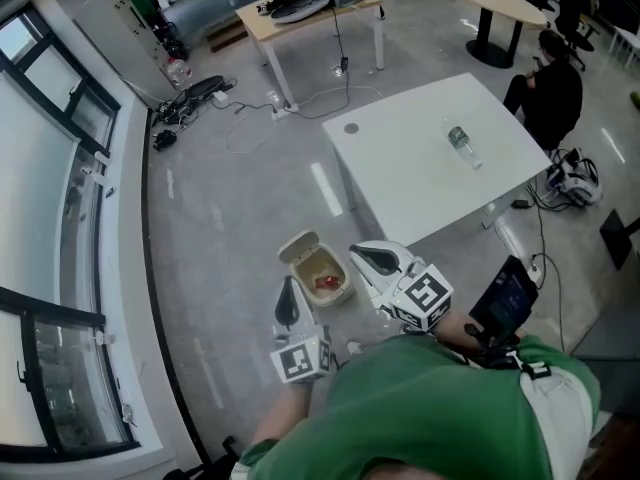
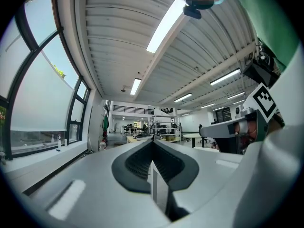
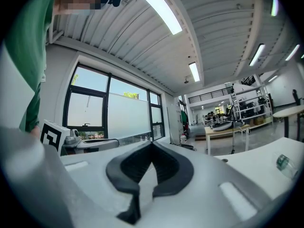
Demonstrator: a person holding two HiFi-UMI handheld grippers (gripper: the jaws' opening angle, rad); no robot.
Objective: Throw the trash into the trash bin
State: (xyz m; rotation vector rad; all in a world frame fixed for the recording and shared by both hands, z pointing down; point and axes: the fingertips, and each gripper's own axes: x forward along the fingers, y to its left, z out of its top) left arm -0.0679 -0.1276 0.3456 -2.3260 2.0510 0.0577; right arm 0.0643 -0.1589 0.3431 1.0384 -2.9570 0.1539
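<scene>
2 empty tools, the left tool [image 1: 289,298] and the right tool [image 1: 372,258], are pressed together. Just ahead, between them, stands the open trash bin [image 1: 300,247]. Farther, right of the right tool, a bottle [image 1: 458,140] lies on the desk [image 1: 400,178]; that tool looks nearer.

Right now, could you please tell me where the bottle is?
In the head view the bottle lies on the white table, up and right of the open bin on the floor. The right gripper view shows it at far right.
</scene>
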